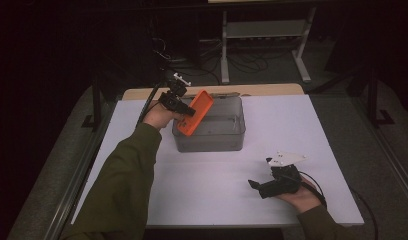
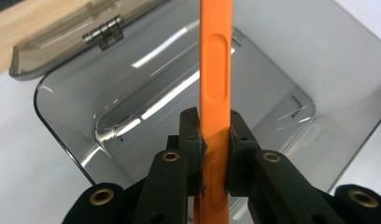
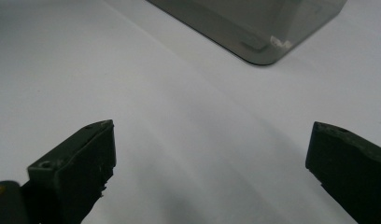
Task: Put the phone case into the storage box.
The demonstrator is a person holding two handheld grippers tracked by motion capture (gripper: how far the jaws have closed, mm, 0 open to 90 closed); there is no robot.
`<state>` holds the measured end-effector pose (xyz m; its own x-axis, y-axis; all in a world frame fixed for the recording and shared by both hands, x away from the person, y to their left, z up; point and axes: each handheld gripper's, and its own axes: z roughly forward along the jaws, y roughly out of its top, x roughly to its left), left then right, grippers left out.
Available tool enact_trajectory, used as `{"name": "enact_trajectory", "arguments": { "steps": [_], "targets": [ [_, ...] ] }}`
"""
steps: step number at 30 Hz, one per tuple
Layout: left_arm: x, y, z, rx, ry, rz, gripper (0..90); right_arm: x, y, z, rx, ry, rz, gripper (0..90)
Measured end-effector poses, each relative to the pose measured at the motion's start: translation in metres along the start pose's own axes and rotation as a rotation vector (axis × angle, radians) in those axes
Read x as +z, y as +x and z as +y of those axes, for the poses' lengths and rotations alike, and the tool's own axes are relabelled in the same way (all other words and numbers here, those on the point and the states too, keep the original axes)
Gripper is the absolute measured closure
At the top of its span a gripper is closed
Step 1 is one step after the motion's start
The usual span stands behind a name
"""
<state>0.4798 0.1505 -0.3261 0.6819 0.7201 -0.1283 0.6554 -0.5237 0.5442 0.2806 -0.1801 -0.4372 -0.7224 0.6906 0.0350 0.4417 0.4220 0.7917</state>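
I have the white worktop [image 1: 217,200] with wide bare surface across the lower middle and right of the high view, and a strip of bare white to the left of the box as well; its near edge runs along the bottom of the frame and its far edge meets a wooden strip in the upper middle. The smoky clear box [image 1: 212,131] sits just above the centre of that view, lid [image 2: 62,39] swung back on its hinge toward the upper left of the left gripper view, and what I can see of its glossy floor holds nothing. My left tongs [image 1: 184,109] are clenched on the orange phone case [image 1: 194,112], which is tilted over the box's left rim in the high view; in the left gripper view the case [image 2: 215,93] stands edge-on between the pads, above the box's open mouth. My right tongs [image 1: 257,186] rest low at the lower right of the high view, jaws spread wide with only bare worktop between them, well apart from the box, whose rounded corner [image 3: 263,51] shows at the top of the right gripper view.
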Motion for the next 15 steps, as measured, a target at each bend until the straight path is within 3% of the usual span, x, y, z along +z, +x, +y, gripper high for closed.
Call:
{"name": "enact_trajectory", "arguments": {
  "steps": [15],
  "targets": [
    [0.014,0.008,-0.001,-0.104,0.087,0.004,79.8,0.000,0.000,0.000,0.002,-0.004,0.003,1.2]
  ]
}}
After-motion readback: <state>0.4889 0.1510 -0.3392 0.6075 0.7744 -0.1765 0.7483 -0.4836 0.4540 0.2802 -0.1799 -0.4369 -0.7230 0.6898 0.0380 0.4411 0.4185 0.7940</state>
